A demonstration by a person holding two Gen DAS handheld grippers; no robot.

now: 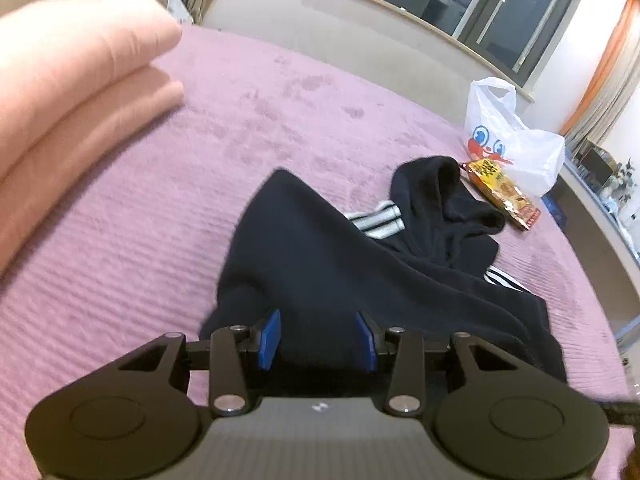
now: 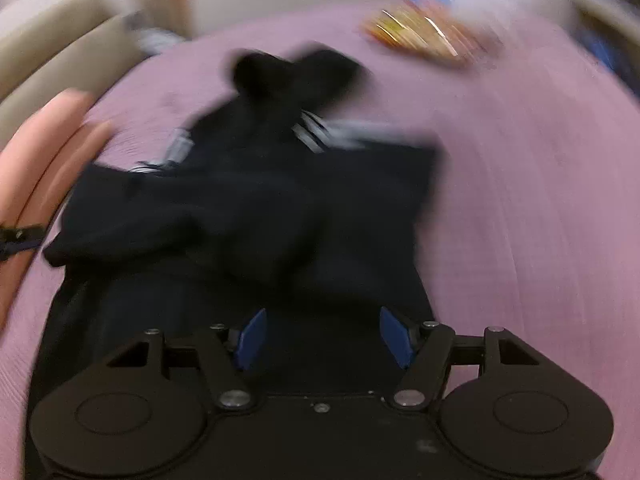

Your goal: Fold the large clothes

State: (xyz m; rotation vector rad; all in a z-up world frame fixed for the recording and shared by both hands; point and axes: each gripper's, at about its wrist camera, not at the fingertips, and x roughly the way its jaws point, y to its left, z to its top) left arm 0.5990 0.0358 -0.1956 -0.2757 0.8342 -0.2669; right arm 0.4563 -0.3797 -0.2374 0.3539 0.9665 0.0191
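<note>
A dark hoodie (image 1: 360,264) with white stripes lies crumpled on a pink bed cover (image 1: 160,220), its hood (image 1: 444,192) toward the far side. The left claw (image 1: 319,340) hangs low over the near edge of the hoodie, its blue pads spread wide with only dark cloth seen between them; nothing is gripped. The right claw (image 2: 322,338) is also wide open above the hoodie (image 2: 248,200), holding nothing; that view is blurred. Just beyond the hood lies a yellow snack packet (image 1: 504,196), and a white plastic bag (image 1: 516,140) sits beside it. A folded pink blanket (image 1: 80,92) rests at the left of the bed.
</note>
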